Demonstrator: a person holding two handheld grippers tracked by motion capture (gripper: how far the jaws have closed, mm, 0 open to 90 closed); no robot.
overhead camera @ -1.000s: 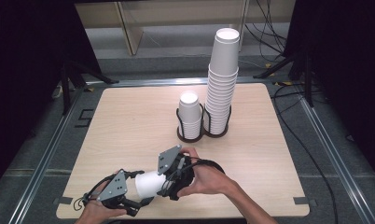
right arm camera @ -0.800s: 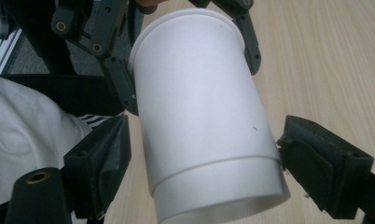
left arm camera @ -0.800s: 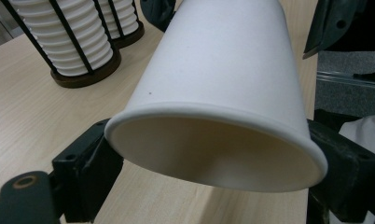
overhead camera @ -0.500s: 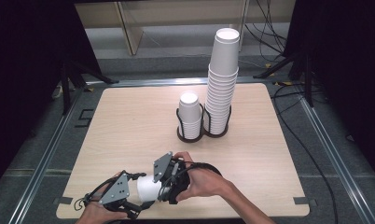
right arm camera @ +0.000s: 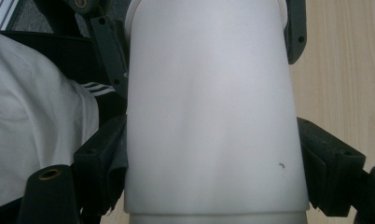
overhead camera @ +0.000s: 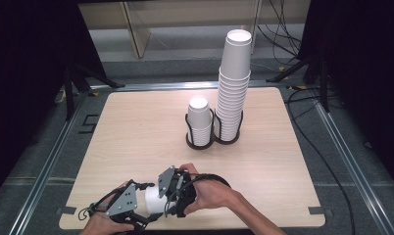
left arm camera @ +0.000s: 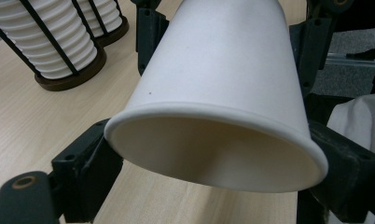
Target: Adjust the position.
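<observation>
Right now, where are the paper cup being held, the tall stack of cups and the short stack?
held paper cup (left arm camera: 223, 70), left gripper view, on its white side wall.
tall stack of cups (overhead camera: 233, 83), high view, on the upper cups' side.
short stack (overhead camera: 199, 117), high view, on the top cup's side.

1. High view: fixed above the table's (overhead camera: 136, 127) near edge, facing forward and down, distant.
2. Left gripper view: close along its jaws, low over the table; cup (left arm camera: 223, 93) centre frame.
3. Right gripper view: close; same cup (right arm camera: 209, 107) shared with both others.
</observation>
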